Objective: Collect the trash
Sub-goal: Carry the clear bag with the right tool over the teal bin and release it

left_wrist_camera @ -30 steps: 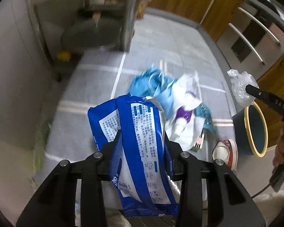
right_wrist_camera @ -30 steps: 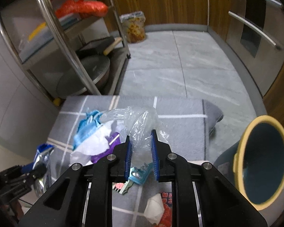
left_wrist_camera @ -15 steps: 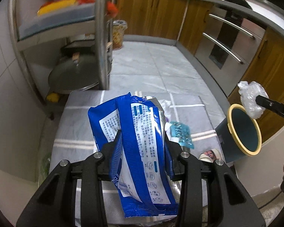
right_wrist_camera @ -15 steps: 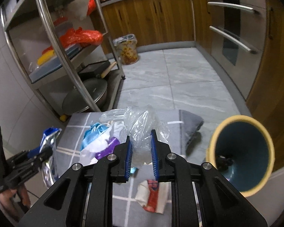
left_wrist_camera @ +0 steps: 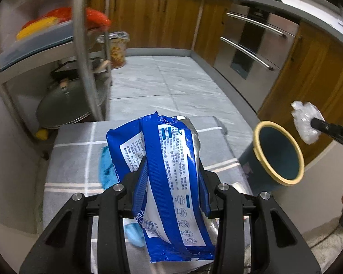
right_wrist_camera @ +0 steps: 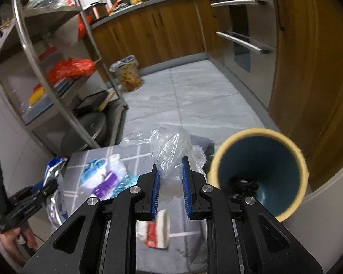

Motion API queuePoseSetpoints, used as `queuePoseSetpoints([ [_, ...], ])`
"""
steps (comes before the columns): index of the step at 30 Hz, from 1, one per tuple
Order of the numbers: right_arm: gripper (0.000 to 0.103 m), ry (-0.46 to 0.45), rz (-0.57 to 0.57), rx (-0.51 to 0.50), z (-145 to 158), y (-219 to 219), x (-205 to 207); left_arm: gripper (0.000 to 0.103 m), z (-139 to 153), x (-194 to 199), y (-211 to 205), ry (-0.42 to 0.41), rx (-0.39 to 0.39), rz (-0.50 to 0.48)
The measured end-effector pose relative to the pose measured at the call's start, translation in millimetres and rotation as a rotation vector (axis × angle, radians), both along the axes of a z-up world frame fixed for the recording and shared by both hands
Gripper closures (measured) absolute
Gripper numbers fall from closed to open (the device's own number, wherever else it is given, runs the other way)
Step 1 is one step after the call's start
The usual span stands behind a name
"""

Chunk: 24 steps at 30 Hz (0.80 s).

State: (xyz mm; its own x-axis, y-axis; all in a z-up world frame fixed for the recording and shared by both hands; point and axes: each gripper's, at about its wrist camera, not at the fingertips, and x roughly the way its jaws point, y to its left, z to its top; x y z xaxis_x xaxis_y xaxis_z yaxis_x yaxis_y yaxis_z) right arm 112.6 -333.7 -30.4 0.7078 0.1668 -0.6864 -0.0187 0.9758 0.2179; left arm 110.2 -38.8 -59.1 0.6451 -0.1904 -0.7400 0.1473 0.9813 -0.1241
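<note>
My left gripper (left_wrist_camera: 171,169) is shut on a blue and white snack packet (left_wrist_camera: 169,178), held up above the grey checked mat (left_wrist_camera: 75,159). My right gripper (right_wrist_camera: 170,170) is shut on a crumpled clear plastic bag (right_wrist_camera: 169,150), held just left of the blue bin with a yellow rim (right_wrist_camera: 258,173). In the left wrist view the bin (left_wrist_camera: 279,153) stands at the right with the bag (left_wrist_camera: 306,123) above its far side. On the mat lie a blue cloth and purple-white wrapper pile (right_wrist_camera: 103,178) and a red-white wrapper (right_wrist_camera: 155,230).
A steel shelf rack (right_wrist_camera: 57,80) with pots and bags stands at the left. A lined patterned waste basket (right_wrist_camera: 129,75) sits by the wooden cabinets (right_wrist_camera: 148,34). An oven front (left_wrist_camera: 251,52) is at the right. Dark scraps lie inside the blue bin.
Both grippers have risen and tilted up, so more of the kitchen shows. The clear bag has moved right, close to the bin's mouth. Both grips are unchanged.
</note>
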Motion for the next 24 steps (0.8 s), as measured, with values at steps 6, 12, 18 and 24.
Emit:
queuePoseSetpoints([
  [6, 0.084, 0.015, -0.088, -0.008, -7.1, -38.1, 5.3, 0.064, 6.8, 3.0, -43.2, -0.03, 0.023, -0.104],
  [12, 0.084, 0.054, -0.165, 0.013, -19.6, -67.4, 13.5, 0.064, 18.5, 17.8, -84.7, -0.04, -0.022, -0.176],
  [18, 0.084, 0.119, -0.254, 0.006, -40.8, -91.5, 32.5, 0.064, 25.2, 37.1, -134.6, -0.032, -0.057, -0.255],
  [24, 0.084, 0.168, -0.308, 0.01, -59.2, -107.6, 45.6, 0.064, 23.8, 43.9, -180.0, -0.023, -0.04, -0.349],
])
